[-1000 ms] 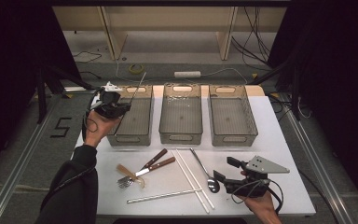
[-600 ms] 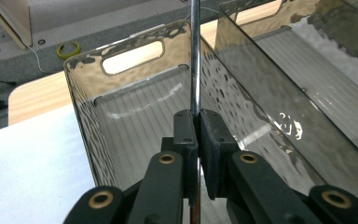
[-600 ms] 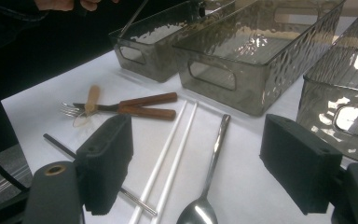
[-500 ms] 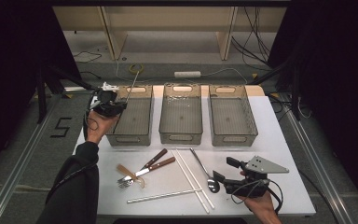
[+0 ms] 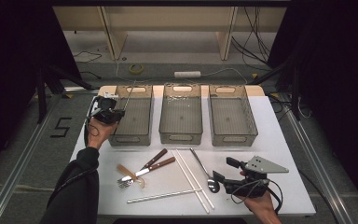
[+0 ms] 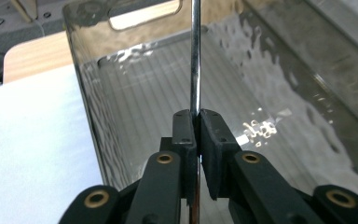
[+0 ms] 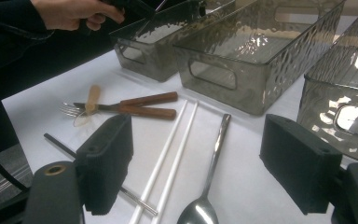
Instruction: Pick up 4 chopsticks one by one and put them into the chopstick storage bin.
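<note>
High view: left gripper [image 5: 121, 110], clamping a thin metal rod [image 6: 195, 56], has apparently sunk toward the bin [image 5: 145, 96].

Left hand-held gripper [image 5: 120, 113] (with metal rod [image 6: 195, 56]) lower over bin [image 5: 131, 138]

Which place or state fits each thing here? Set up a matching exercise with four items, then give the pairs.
1 thin metal rod
2 spoon
3 left gripper
4 right gripper

a open, above the spoon
b lying on the white table
c upright over the leftmost bin
d shut on the rod

Pairs: 1-c, 2-b, 3-d, 4-a
</note>
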Motion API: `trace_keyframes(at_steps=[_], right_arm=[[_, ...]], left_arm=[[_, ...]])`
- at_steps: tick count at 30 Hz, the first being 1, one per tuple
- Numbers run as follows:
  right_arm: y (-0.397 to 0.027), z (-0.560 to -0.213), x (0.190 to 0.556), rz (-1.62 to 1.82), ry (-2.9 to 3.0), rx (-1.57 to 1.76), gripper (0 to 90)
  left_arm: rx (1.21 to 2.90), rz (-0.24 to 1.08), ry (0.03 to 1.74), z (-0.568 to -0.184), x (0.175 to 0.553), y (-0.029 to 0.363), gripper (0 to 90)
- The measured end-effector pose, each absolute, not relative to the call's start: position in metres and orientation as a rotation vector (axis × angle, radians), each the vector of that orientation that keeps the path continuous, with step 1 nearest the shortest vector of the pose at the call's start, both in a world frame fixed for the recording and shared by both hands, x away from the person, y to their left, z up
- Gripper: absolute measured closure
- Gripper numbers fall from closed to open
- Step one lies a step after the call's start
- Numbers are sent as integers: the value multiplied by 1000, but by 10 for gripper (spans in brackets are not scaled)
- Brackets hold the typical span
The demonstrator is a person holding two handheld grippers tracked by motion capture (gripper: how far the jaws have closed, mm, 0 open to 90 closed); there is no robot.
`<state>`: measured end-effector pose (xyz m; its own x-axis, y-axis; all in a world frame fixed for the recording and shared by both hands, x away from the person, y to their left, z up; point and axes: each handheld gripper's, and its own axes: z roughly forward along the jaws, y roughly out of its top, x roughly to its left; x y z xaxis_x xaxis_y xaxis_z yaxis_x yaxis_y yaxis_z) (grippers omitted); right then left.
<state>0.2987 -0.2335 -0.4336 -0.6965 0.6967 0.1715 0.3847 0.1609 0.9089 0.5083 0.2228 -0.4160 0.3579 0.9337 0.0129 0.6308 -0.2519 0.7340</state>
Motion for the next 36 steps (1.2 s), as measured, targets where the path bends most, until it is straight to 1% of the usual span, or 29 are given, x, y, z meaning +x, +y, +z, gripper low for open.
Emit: trace_keyframes(at_steps=[1, 2, 3, 5, 7, 10, 11, 15, 17, 23, 28, 36], right_arm=[[-234, -433, 299, 1549, 2153, 1038, 264], [-234, -433, 299, 1549, 2153, 1038, 264], [-234, -433, 299, 1549, 2153, 1038, 263], [-234, -433, 299, 1551, 2153, 1039, 264], [-234, -433, 299, 1548, 2155, 1040, 264], [-234, -433, 299, 1548, 2153, 1040, 264], [-234, -433, 299, 1547, 2153, 1041, 264], [-234, -432, 298, 1547, 2153, 1042, 264], [-233, -431, 298, 1544, 2152, 1033, 263], [-233, -432, 298, 1544, 2157, 1033, 264], [-233, -432, 298, 1544, 2156, 1029, 263], [-233, -431, 297, 1539, 2163, 1031, 264]], left_arm=[[1972, 613, 1359, -415, 507, 223, 747], [1949, 608, 1369, -414, 507, 223, 747], [1941, 596, 1368, -412, 505, 224, 711], [1937, 555, 1356, -406, 500, 223, 673], [1966, 501, 1338, -400, 493, 220, 571], [1995, 460, 1291, -391, 475, 216, 489], [2005, 451, 1279, -389, 468, 214, 448], [2059, 427, 1212, -379, 445, 204, 353], [2075, 381, 1172, -374, 434, 198, 329], [2162, 348, 1065, -366, 404, 171, 263], [2251, 280, 1001, -380, 388, 150, 239], [2365, 225, 926, -400, 368, 130, 231]])
